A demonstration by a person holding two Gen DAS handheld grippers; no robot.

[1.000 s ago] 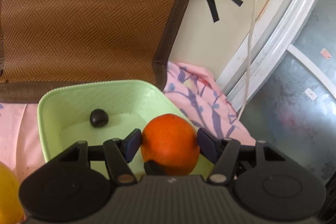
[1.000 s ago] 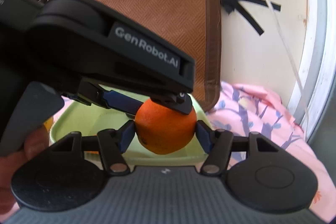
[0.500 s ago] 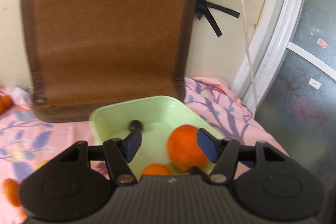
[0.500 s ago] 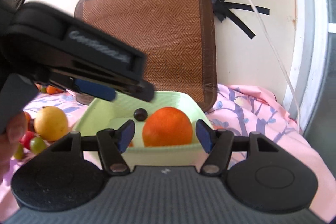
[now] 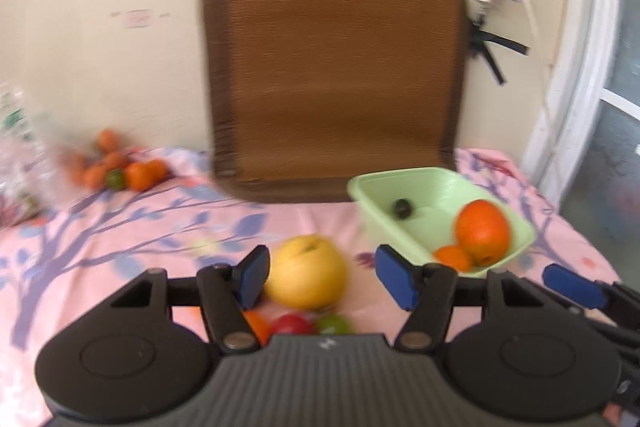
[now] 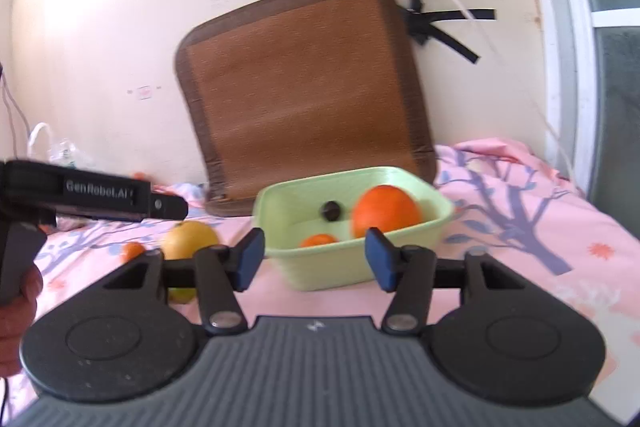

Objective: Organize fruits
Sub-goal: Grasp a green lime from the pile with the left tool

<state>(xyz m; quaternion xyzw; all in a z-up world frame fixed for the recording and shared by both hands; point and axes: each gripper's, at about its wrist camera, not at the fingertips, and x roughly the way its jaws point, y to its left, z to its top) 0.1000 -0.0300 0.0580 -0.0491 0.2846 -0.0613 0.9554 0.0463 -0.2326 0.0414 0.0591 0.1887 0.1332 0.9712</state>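
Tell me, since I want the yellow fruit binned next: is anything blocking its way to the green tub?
Nothing visible does. The yellow fruit lies on the pink cloth beside the green tub, with bare cloth between them. The left gripper is open around the fruit's sides, without pressing on it.

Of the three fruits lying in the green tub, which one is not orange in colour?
The small dark fruit, almost black, lying apart toward the back of the green tub. The large orange and the small orange in front are both orange.
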